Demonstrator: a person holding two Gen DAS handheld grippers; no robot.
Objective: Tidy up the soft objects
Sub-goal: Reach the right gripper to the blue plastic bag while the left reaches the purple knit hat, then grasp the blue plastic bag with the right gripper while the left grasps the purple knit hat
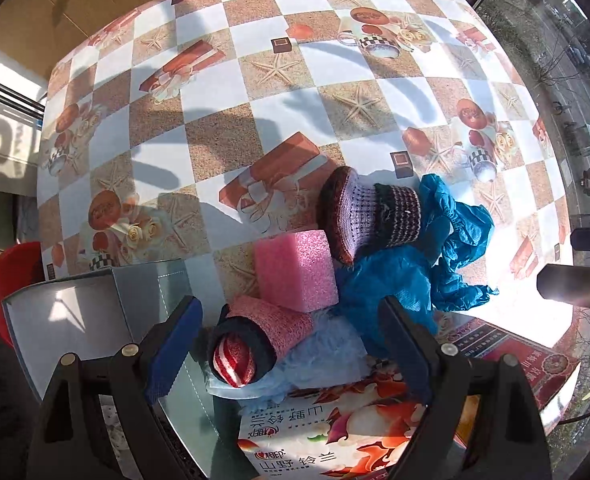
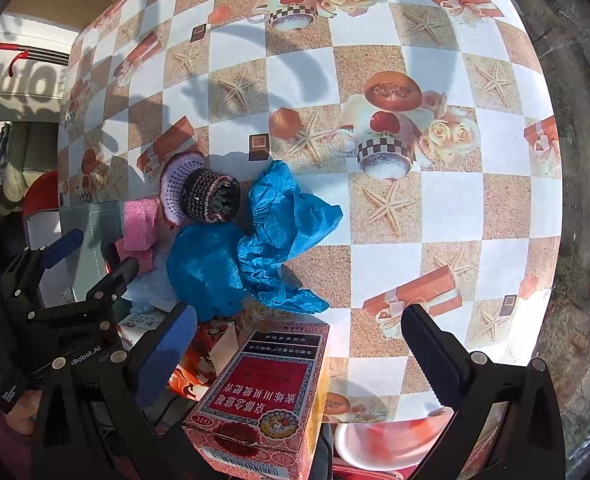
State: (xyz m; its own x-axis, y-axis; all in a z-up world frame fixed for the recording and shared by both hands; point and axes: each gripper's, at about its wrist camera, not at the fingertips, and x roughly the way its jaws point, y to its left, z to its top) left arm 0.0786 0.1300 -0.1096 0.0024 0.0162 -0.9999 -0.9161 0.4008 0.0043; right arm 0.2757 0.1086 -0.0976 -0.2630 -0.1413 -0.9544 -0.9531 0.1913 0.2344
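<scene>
The left gripper (image 1: 287, 344) hangs wide open and empty over the rolled sock (image 1: 251, 344), whose long axis runs diagonally between its fingers. The right gripper (image 2: 299, 356), also open and empty, is farther off.

Left gripper (image 1: 291, 344) and right gripper (image 2: 299, 344) point down; jaws wide.

The orange flowered box (image 1: 335, 436) reads "山野铃兰"; the red box (image 2: 263, 392) carries an "OTC" oval and a barcode; the left gripper (image 2: 91, 248) shows "Robot.AI"
</scene>
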